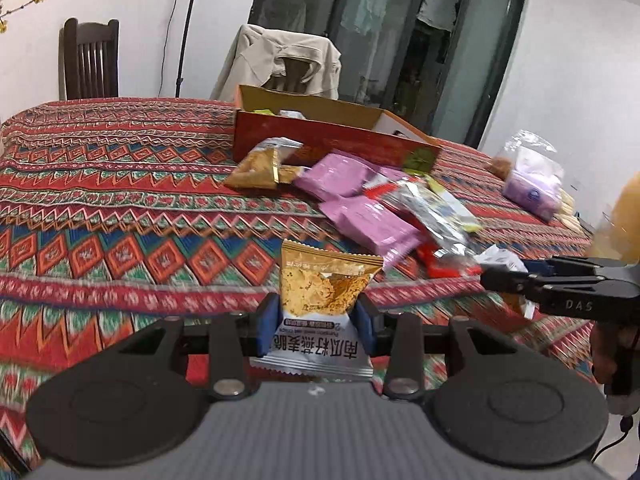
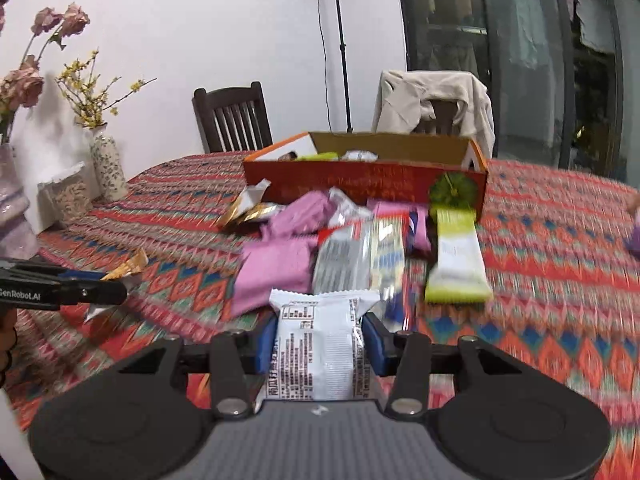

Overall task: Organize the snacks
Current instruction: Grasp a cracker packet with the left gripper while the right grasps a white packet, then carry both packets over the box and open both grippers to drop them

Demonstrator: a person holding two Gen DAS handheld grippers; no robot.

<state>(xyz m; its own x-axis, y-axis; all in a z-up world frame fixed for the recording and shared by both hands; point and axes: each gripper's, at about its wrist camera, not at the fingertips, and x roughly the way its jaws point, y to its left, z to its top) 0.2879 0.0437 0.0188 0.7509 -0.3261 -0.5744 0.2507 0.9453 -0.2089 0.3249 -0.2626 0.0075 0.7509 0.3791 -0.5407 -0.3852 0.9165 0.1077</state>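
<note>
My left gripper [image 1: 318, 322] is clamped on a small gold-and-white foil snack packet [image 1: 324, 300], blue pads pressing its two sides, gold end pointing away from me toward twelve o'clock. My right gripper [image 2: 320, 340] holds its own white foil snack packet [image 2: 324, 344] the same way, printed back up, long axis running straight out along the fingers.

Beyond both, the patterned red woven tablecloth [image 1: 120, 184] carries a loose heap: pink flat packets [image 2: 276, 268], a silver wrapper [image 2: 348, 256] and a green-and-white bar [image 2: 456, 260], lying just short of the open red cardboard box [image 2: 360, 184].

What the coming move turns on, as I judge it, is that box. From the right gripper it lies near twelve o'clock, long side across my line, heap between us. From the left it sits toward one o'clock, its long axis running aslant to my right. Neither hand looks clearly nearer; the right has the straighter line. Both packets would have to pass over the heap and the near wall before dropping in.
</note>
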